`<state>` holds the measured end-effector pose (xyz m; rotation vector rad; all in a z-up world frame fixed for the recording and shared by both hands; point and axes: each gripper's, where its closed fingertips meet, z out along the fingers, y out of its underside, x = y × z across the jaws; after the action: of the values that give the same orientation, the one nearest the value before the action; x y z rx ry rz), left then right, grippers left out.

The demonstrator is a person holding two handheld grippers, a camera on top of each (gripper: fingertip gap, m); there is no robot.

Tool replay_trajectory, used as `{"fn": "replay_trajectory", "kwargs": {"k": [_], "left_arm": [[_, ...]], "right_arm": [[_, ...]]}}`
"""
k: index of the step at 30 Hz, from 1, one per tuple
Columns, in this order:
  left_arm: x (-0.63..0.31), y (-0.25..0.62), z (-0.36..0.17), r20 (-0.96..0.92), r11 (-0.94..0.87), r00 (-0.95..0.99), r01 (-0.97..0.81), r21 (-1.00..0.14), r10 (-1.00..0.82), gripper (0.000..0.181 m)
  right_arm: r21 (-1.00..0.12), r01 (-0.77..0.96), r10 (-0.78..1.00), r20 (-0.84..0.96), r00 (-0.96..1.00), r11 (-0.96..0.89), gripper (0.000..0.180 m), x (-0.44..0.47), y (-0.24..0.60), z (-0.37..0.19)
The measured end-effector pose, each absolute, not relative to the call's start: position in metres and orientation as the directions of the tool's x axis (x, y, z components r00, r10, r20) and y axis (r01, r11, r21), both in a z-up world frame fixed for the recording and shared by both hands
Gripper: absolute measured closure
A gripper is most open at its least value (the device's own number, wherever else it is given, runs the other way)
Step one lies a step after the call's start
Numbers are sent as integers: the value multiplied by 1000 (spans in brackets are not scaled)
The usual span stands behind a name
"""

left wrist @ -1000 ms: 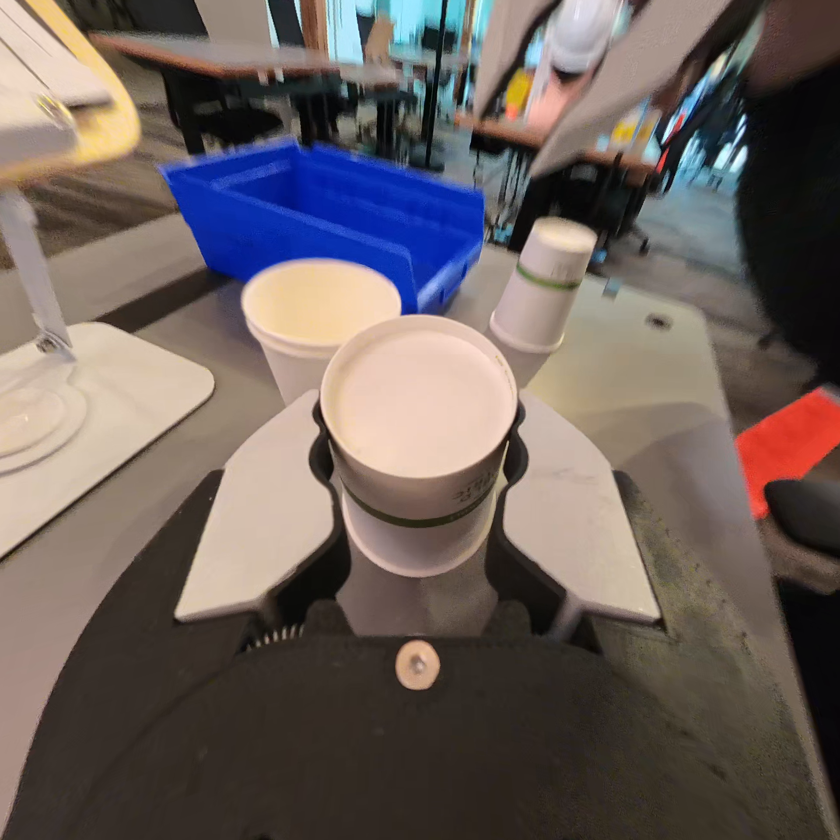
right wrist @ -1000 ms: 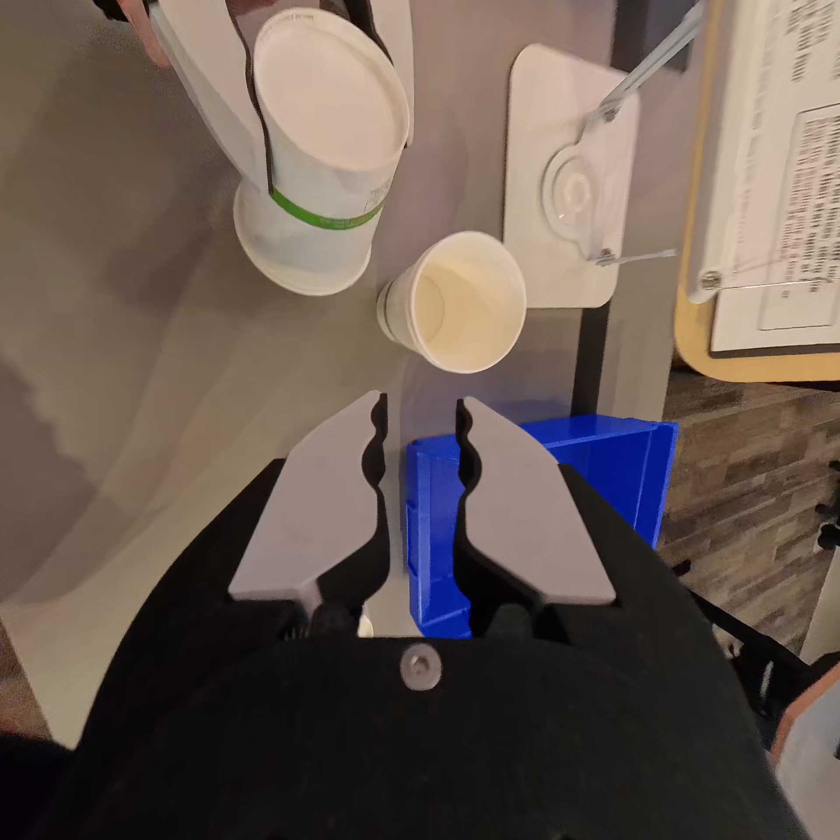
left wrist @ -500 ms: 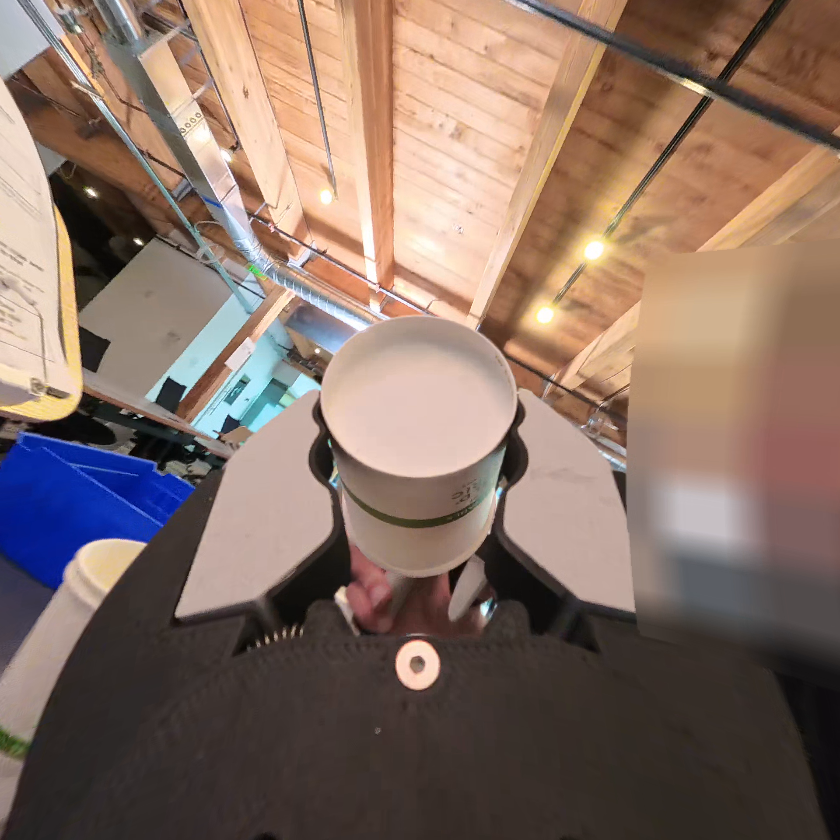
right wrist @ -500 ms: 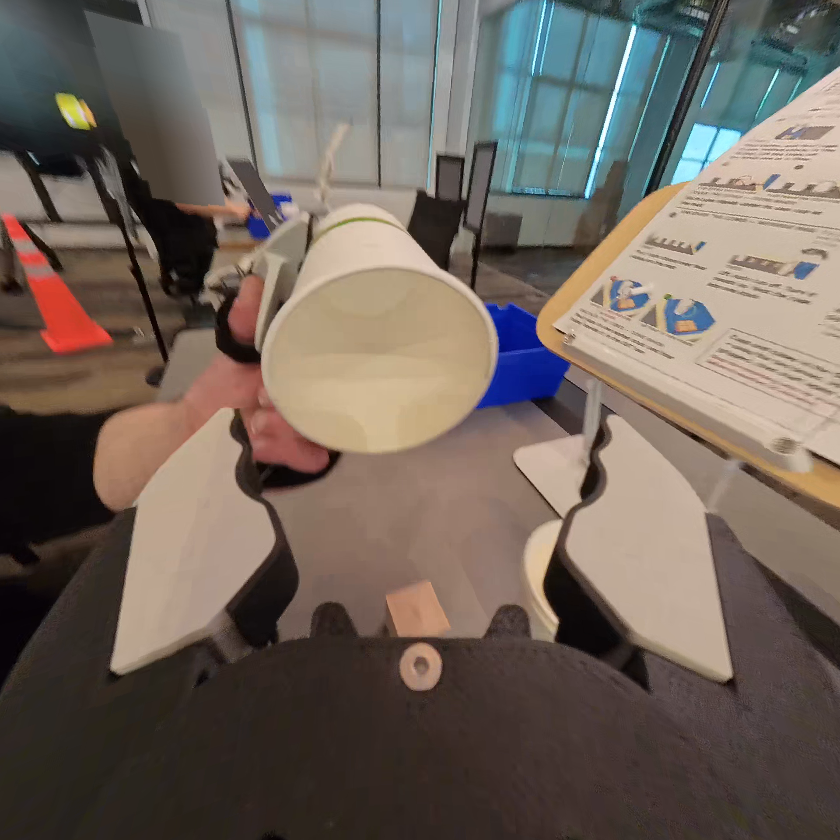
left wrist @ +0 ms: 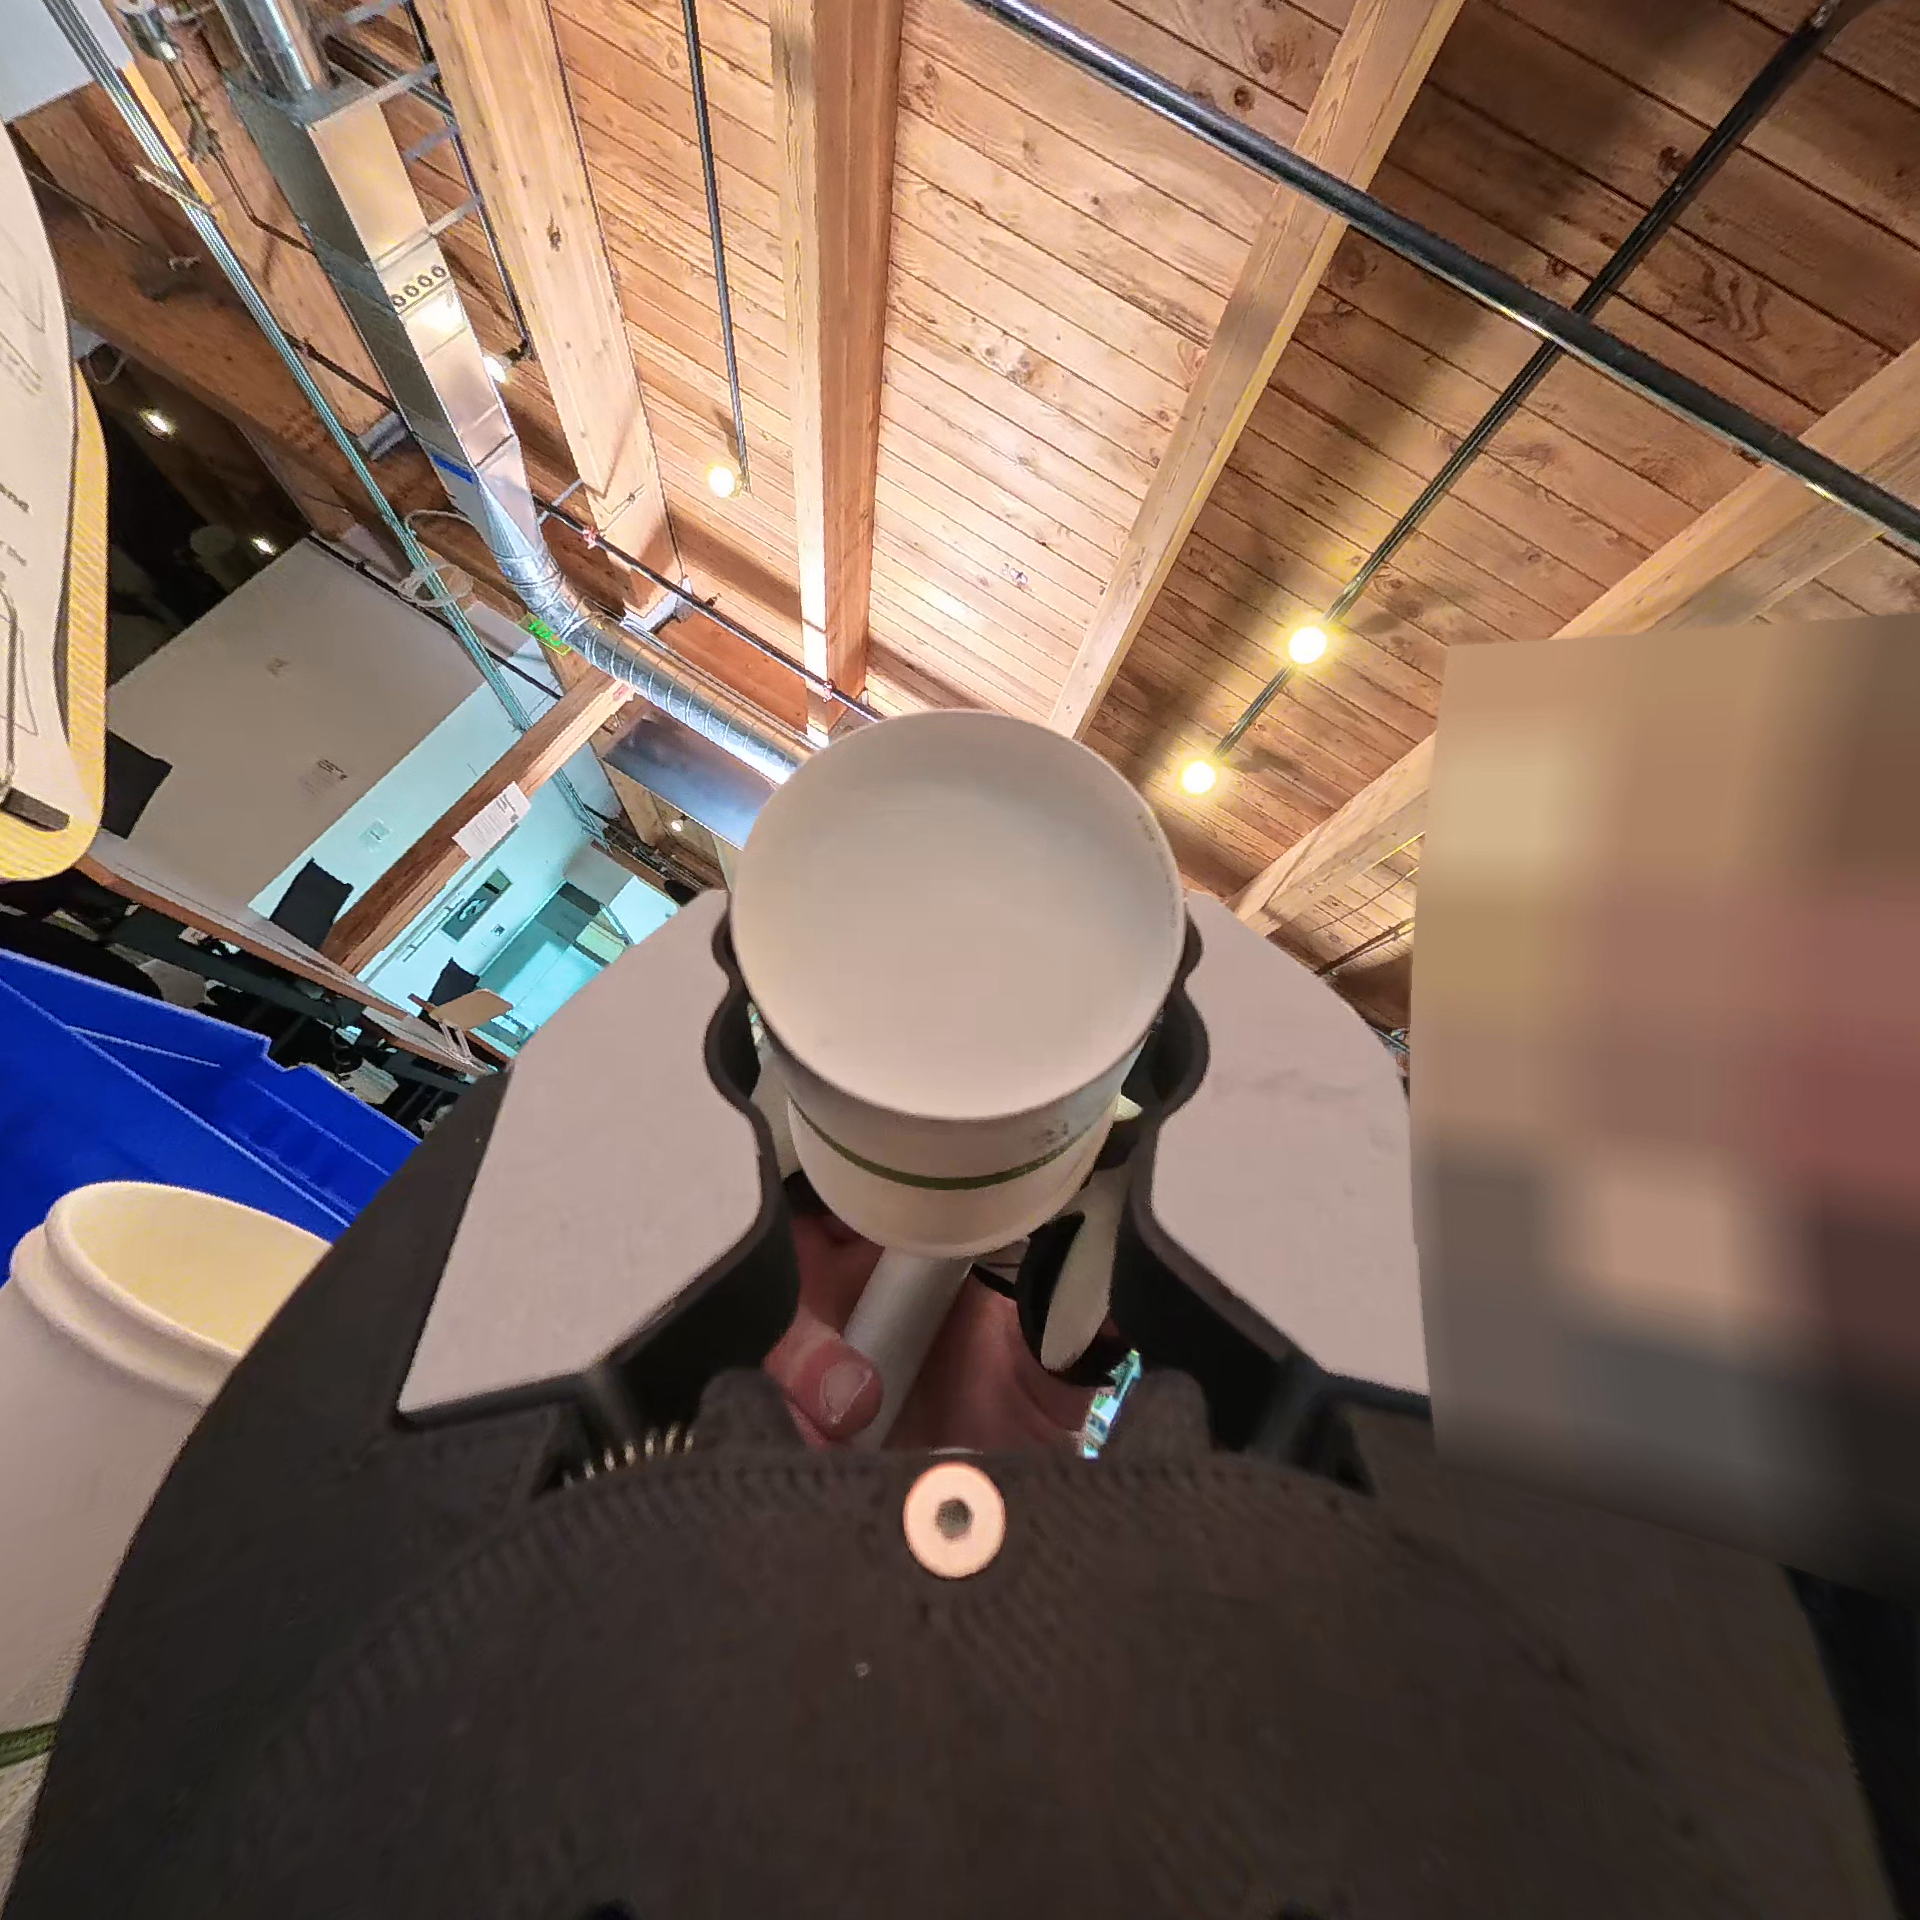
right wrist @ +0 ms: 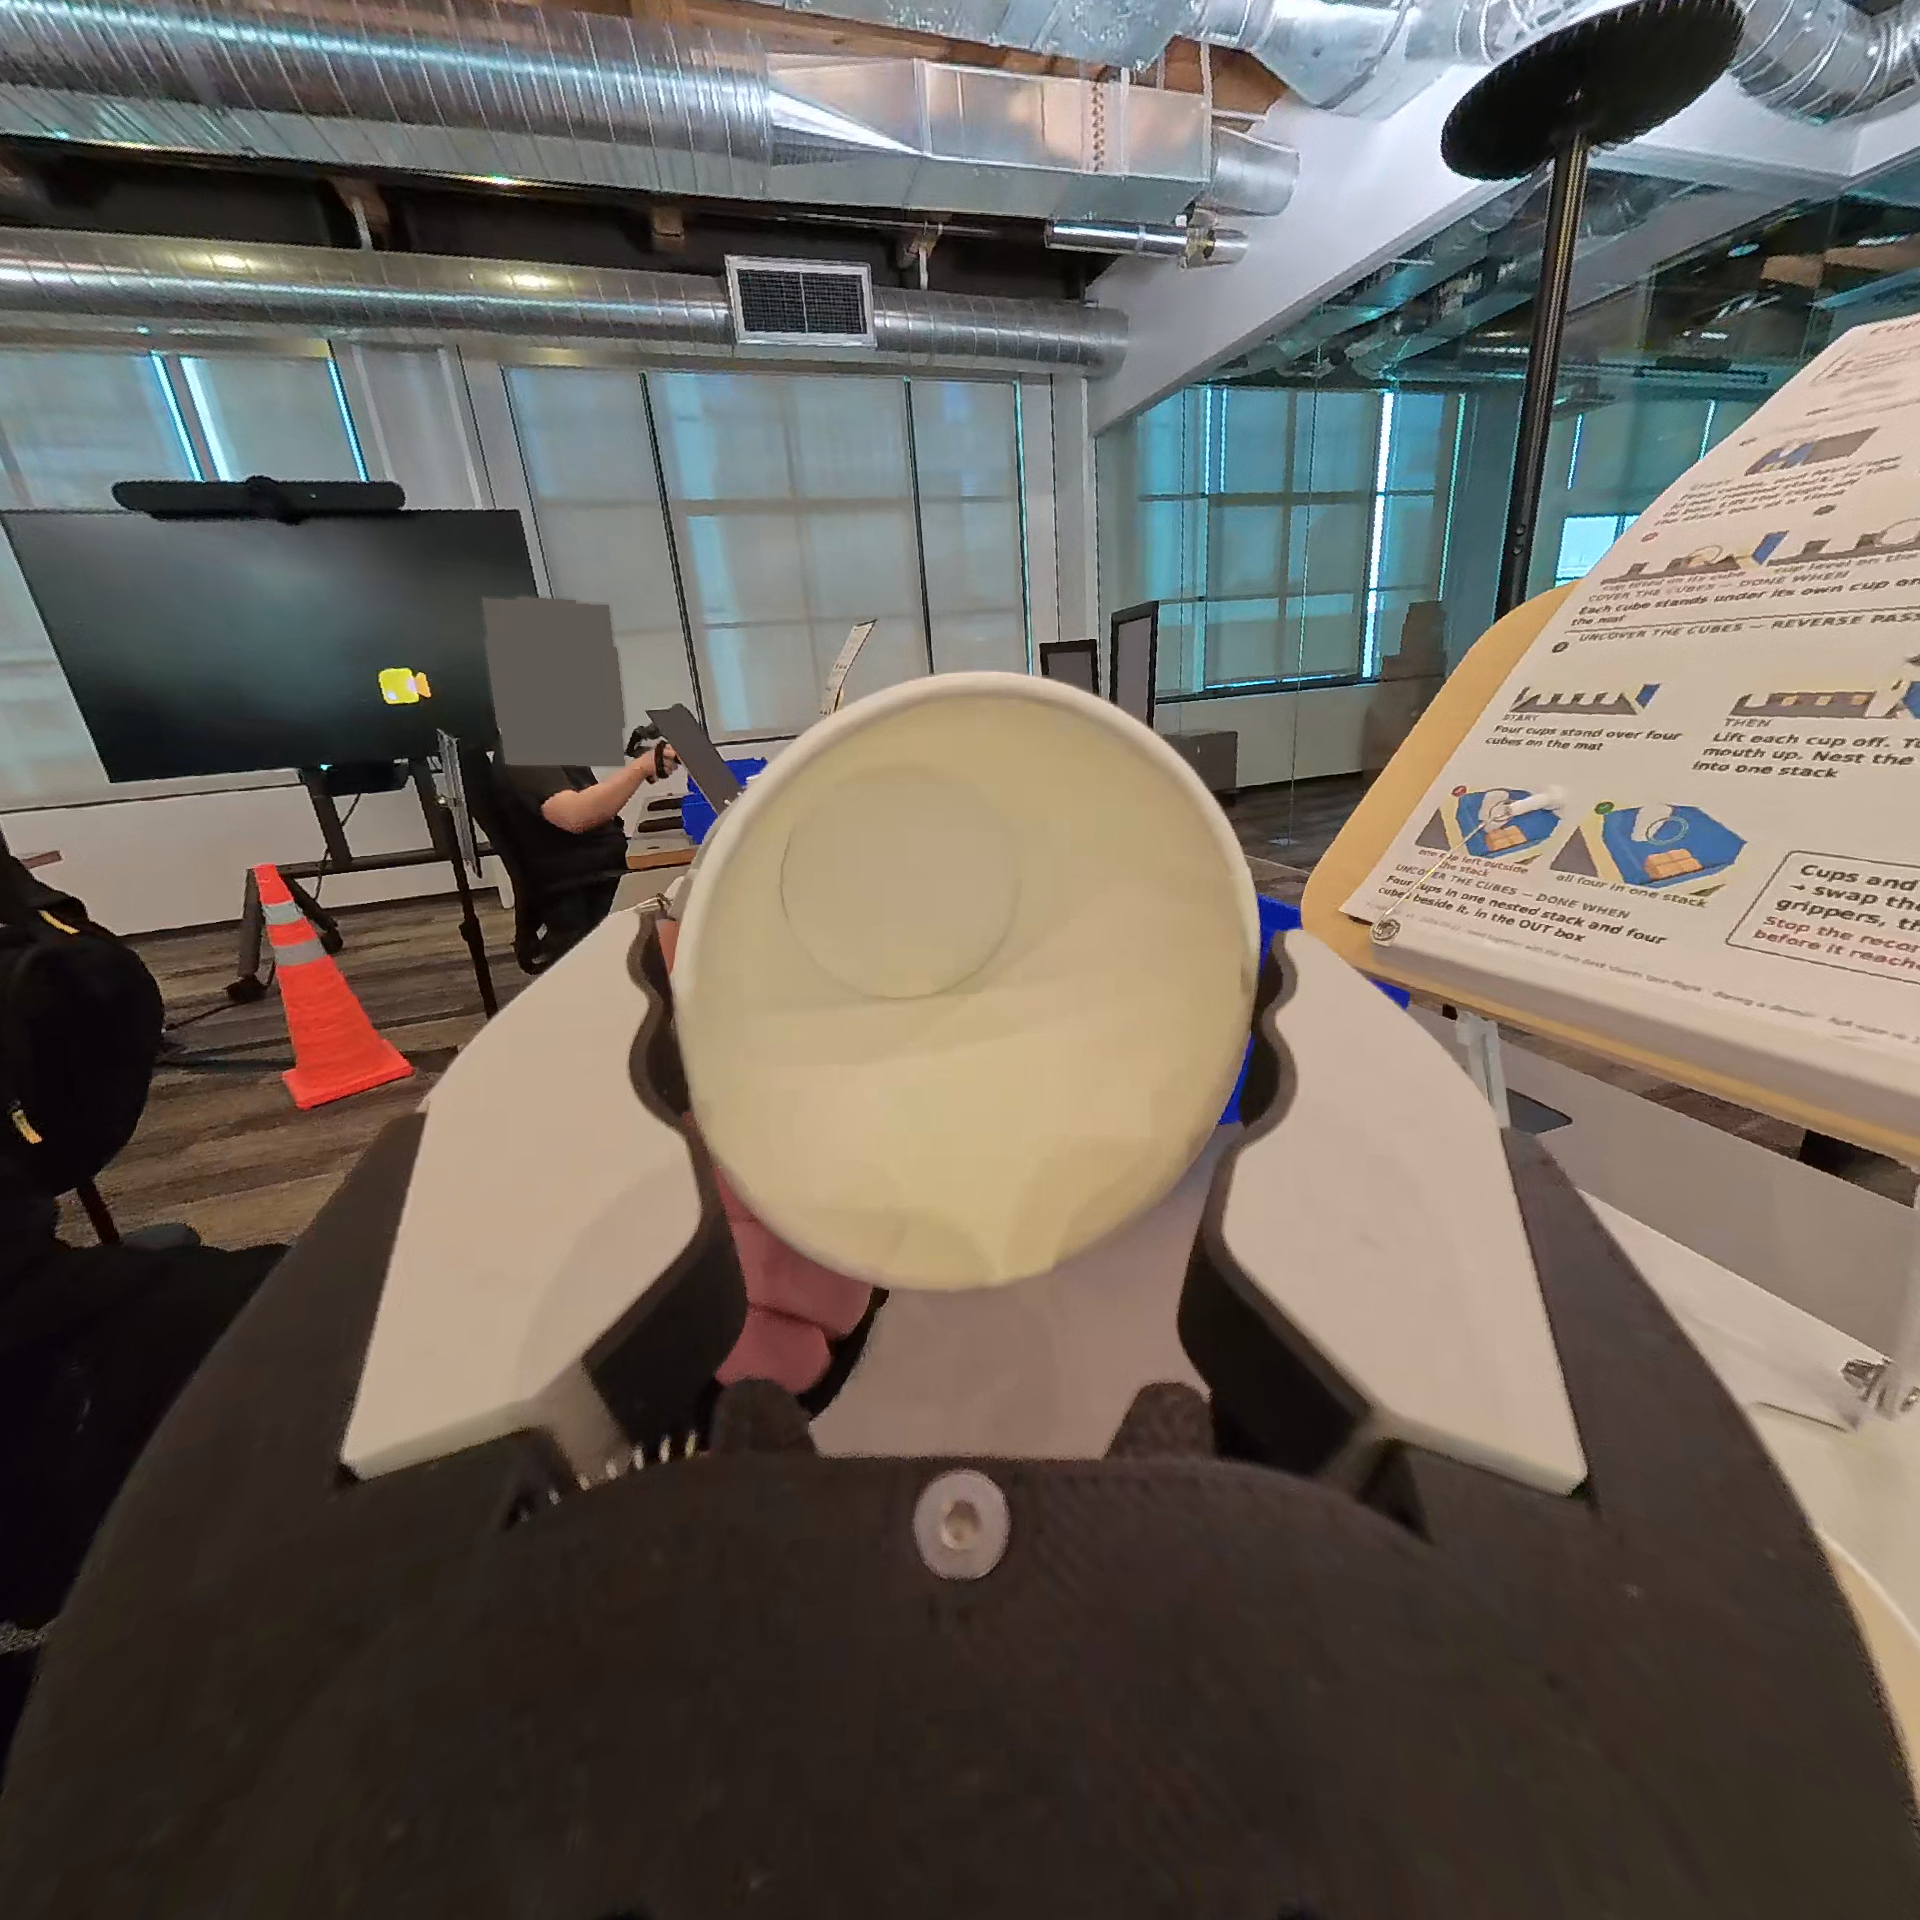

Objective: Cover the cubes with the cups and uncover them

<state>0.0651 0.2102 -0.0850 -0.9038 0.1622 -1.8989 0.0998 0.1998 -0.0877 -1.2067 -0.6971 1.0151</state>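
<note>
One cup [left wrist: 956,997] between both grippers; second cup [left wrist: 125,1351] beside blue bin [left wrist: 156,1101]

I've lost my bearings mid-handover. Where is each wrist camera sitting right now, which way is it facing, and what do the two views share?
Left wrist view: sits on the left gripper, tilted up at the wooden ceiling; shows its fingers clamped on the paper cup, bottom first, a thumb below.
Right wrist view: sits on the right gripper, facing level across the office; fingers flank the cup's open mouth.
Shared: the same cup, seen from opposite ends, and the blue bin.
</note>
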Motion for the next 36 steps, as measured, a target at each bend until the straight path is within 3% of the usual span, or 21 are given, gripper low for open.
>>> {"fn": "replay_trajectory", "kwargs": {"k": [13, 16, 22, 36], "left_arm": [[72, 210, -90, 520, -490, -189, 688, -535, -833, 105], [60, 215, -100, 515, -426, -86, 687, -589, -853, 119], [39, 229, -124, 492, -330, 81, 647, -687, -867, 126], [39, 242, -170, 503, -317, 189, 581, -750, -843, 131]], "right_arm": [[-963, -266, 891, -79, 446, 48, 77, 135, 209, -63], [-970, -237, 875, -64, 479, 58, 80, 166, 219, -41], [-1000, -17, 820, 6, 572, 19, 85, 205, 249, -37], [-873, 448, 820, 109, 563, -191, 89, 167, 306, -150]]}}
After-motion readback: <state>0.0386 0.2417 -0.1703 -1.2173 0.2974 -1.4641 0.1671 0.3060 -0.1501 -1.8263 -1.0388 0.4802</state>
